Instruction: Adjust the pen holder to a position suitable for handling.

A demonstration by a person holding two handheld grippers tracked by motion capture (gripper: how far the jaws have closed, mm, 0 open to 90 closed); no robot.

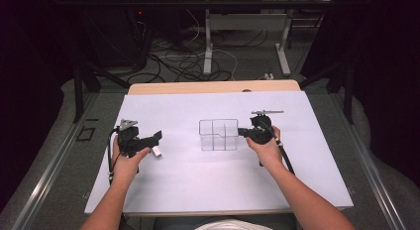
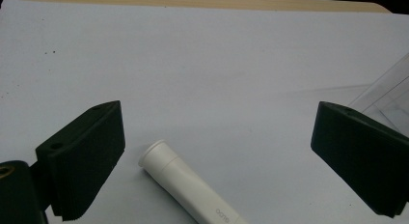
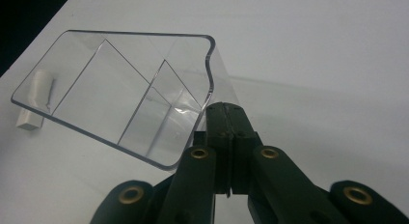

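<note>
White table (image 1: pixel 198 180), dark room; L fingers (image 2: pixel 217 156) wide open, R fingers (image 3: pixel 226 118) shut on organizer (image 3: pixel 120 89).

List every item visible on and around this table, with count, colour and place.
clear organiser: one, transparent, divided into compartments, middle of the sheet; its right wall is pinched by the right gripper.
white tube: one, white, lying on the sheet between the left gripper's jaws, untouched.
metal rod: one, grey, on the sheet just beyond the right gripper.
white sheet: one, white, covering the table.
table: one, light wood, its far edge showing past the sheet.
cables: several, black and white, on the floor beyond.
left gripper: one, black, jaws wide open.
right gripper: one, black, jaws shut on the organiser wall.
</note>
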